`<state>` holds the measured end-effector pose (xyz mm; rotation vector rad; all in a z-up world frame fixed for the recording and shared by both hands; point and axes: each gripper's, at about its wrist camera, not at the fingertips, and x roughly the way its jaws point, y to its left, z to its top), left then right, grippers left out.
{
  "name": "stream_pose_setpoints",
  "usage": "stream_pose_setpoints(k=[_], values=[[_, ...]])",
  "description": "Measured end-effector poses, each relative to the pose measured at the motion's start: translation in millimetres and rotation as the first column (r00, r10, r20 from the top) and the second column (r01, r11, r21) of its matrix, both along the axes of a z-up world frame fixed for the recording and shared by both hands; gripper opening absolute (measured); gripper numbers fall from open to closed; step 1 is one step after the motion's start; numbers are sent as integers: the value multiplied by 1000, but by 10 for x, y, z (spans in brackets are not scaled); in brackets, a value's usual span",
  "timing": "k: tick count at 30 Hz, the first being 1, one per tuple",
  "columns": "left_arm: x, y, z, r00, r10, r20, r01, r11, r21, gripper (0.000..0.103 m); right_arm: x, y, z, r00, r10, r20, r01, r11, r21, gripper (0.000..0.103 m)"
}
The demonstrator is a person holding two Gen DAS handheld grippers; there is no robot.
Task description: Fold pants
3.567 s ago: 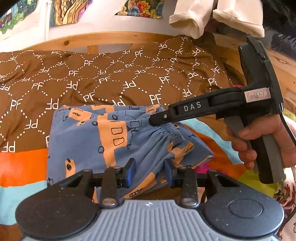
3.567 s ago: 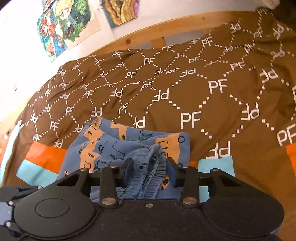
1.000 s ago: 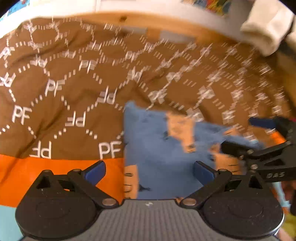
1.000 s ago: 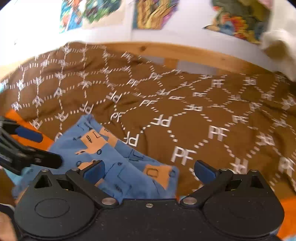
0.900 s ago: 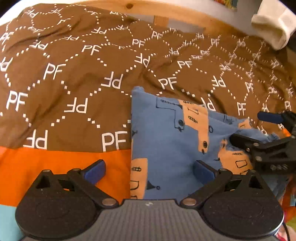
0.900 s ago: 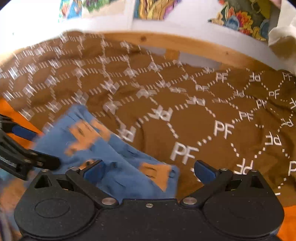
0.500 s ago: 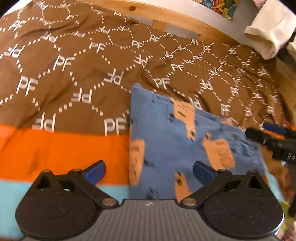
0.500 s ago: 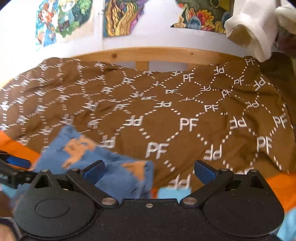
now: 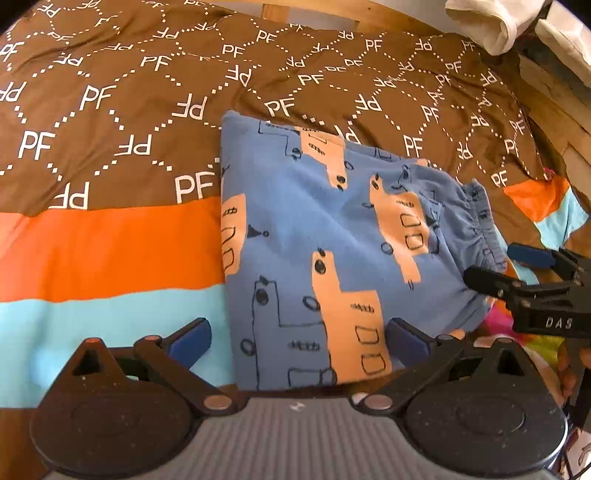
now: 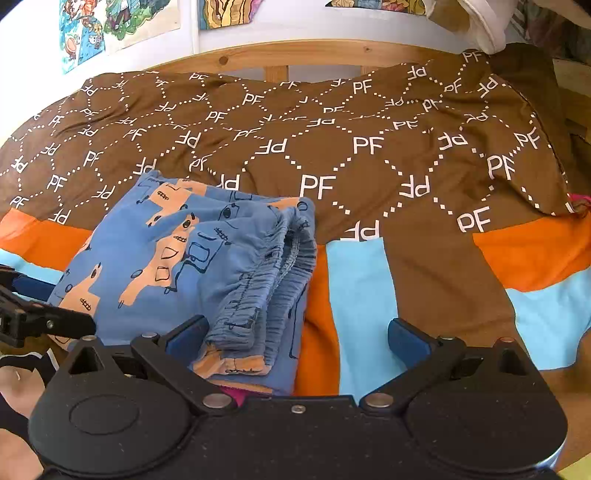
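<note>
Bed with wooden frame (image 10: 280,51), covered by brown duvet (image 9: 122,107) printed with white "PF" letters in dotted diamonds; orange and light-blue bands along the duvet's near edge.

Pants (image 9: 332,240): blue, with peach truck-like print, folded into a compact rectangle. Lying flat on the duvet at its near edge, across the line where brown meets the orange and light-blue bands. Gathered elastic waistband (image 10: 273,273) along the right side of the bundle, layers stacked, opening toward the right wrist camera. Left folded edge straight and clean. A strip of pink fabric showing under the bundle's near corner in the right wrist view.

Left gripper (image 9: 297,338): spread wide, blue pads well apart, nothing between them; left pad over the light-blue band, right pad at the pants' near edge. Contact with the cloth not determinable.

Right gripper (image 10: 297,334): spread wide, holding nothing; left pad just beside the waistband's near end, right pad over the light-blue and brown area. From the left wrist view, tips near the waistband side of the bundle, apart from the cloth.

Cream fabric (image 9: 484,26) hanging at the far right corner of the bed. Colourful drawings (image 10: 110,26) on the white wall above the frame.
</note>
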<state>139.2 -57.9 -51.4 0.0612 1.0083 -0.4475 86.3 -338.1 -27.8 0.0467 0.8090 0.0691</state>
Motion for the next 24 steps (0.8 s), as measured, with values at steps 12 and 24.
stream_pose_setpoints(k=[12,24], values=[[-37,-90,-35,1000,-13,8,13,999,47,103,-47,-29,-21,1000,-8,-6,8,1000,24,102],[31,-90,-4,996,-64,-57,68,996,65,103,-43,-72,-24,1000,24,-18,-23,999,37,102]])
